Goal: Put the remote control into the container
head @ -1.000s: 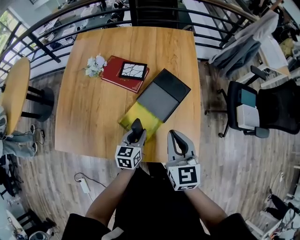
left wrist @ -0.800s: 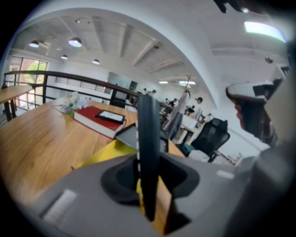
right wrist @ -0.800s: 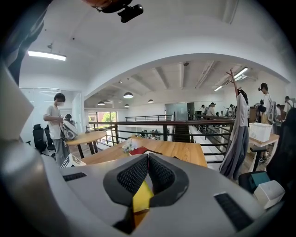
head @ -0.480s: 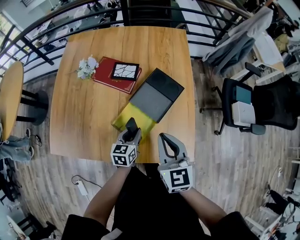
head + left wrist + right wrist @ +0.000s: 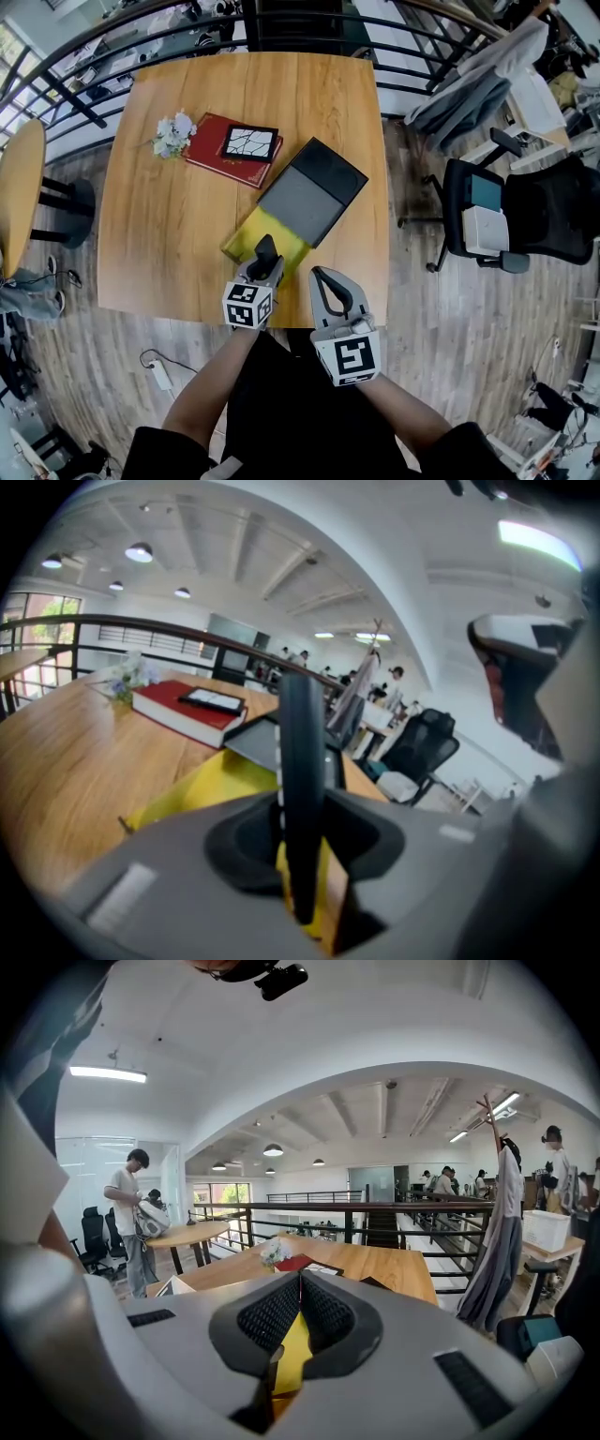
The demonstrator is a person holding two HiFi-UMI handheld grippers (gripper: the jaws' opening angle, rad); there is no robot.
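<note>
My left gripper (image 5: 266, 257) is shut on a black remote control (image 5: 267, 249), which stands upright between its jaws (image 5: 302, 789). It hovers at the near end of the yellow container (image 5: 265, 236), an open tray lying on the wooden table (image 5: 169, 234). The container's yellow inside (image 5: 202, 782) shows just beyond the remote in the left gripper view. A grey and black lid (image 5: 311, 190) covers its far part. My right gripper (image 5: 323, 277) is shut and holds nothing, a little right of the left one at the table's near edge. Its jaws meet at the tips (image 5: 300, 1277).
A red book (image 5: 232, 150) with a small dark framed tile (image 5: 249, 143) on it lies at the table's far left, beside a small bunch of pale flowers (image 5: 172, 134). Black railings run behind the table. An office chair (image 5: 511, 211) stands to the right, a round table (image 5: 21, 197) to the left.
My left gripper keeps the remote at the container's near end. My right gripper has drifted a little left, closer to the left one. The head view has shifted slightly.
</note>
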